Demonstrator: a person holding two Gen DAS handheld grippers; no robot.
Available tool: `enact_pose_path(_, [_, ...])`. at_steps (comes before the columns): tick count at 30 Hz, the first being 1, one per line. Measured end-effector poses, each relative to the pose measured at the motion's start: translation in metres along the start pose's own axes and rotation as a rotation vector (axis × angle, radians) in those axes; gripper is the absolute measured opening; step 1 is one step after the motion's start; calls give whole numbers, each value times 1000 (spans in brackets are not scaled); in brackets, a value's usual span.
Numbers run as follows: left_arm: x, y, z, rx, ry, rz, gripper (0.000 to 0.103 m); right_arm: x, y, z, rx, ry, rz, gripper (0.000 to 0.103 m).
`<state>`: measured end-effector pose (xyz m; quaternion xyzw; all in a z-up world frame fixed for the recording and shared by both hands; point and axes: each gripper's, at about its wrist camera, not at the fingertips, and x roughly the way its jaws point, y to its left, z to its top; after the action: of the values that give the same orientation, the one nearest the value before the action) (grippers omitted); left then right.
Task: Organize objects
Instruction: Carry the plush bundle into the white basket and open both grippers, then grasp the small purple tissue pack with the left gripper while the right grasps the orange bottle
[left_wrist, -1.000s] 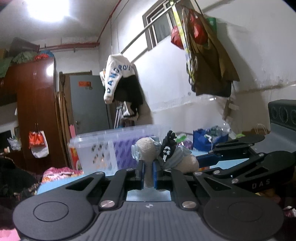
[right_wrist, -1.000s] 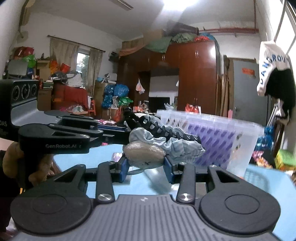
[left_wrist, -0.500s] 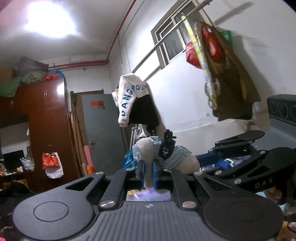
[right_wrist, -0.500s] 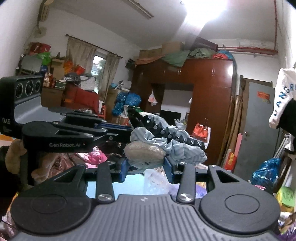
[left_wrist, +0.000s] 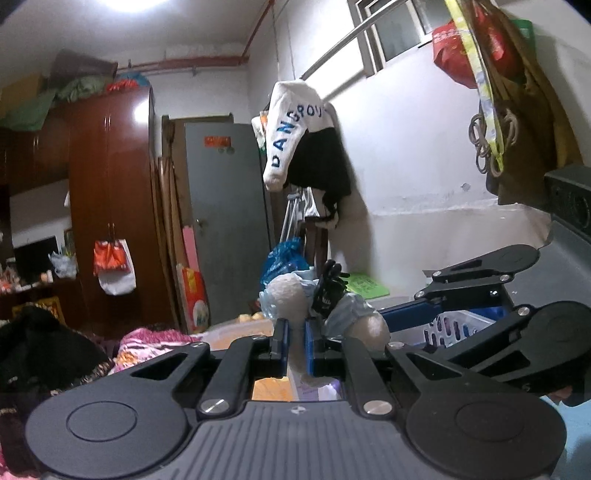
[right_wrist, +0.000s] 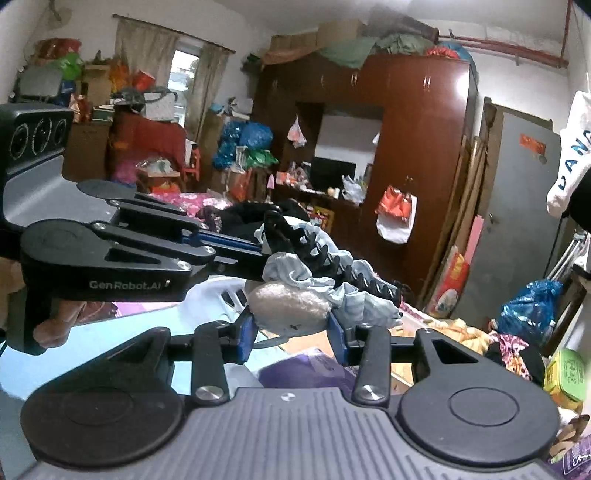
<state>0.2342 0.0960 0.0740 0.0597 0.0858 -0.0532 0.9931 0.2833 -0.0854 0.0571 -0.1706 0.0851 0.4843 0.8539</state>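
Both grippers hold one bundle in the air: a fluffy cream headband (right_wrist: 288, 306) with a pale blue scrunchie (right_wrist: 295, 271) and a black toothed hair clip (right_wrist: 325, 258) on it. My left gripper (left_wrist: 295, 345) is shut on one end of the cream headband (left_wrist: 286, 295). My right gripper (right_wrist: 291, 330) is shut on its other fluffy end; it enters the left wrist view (left_wrist: 391, 321) from the right. The clear plastic basket (right_wrist: 218, 295) lies below and behind the bundle.
A purple-lined part of the basket (left_wrist: 454, 326) shows behind the right gripper. A light blue table top (right_wrist: 122, 332) lies below. Clothes hang on the wall rail (left_wrist: 303, 136). A dark wardrobe (right_wrist: 406, 147) and heaps of bags stand behind.
Both grippers have lifted the bundle up and over the basket, which has dropped from level with it to below it. The grip on the headband is unchanged.
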Motion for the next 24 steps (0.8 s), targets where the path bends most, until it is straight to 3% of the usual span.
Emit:
enact_pose_path(5, [6, 5, -5, -8, 21, 16, 17, -4, -9, -2, 27, 6, -17, 54])
enact_pose_path(7, [12, 5, -5, 4, 32, 56, 46, -8, -9, -2, 13, 2, -54, 77])
enact_pose_path(9, [10, 9, -7, -16, 22, 79, 60, -22, -9, -4, 12, -32, -81, 91])
enact_pose_path(12, [-13, 10, -8, -59, -9, 52, 65, -53, -16, -11, 93, -85, -119, 101])
enact_pose_path(15, [-49, 5, -16, -76, -36, 48, 82, -93, -17, -30, 183, -116, -177, 103])
enact_pose_path(19, [-94, -8, -48, -68, 9, 88, 82, -136, -13, -83, 331, -87, -233, 103])
enact_pose_path(24, [-133, -26, -96, -22, 61, 122, 82, -154, -11, -130, 504, -13, -210, 103])
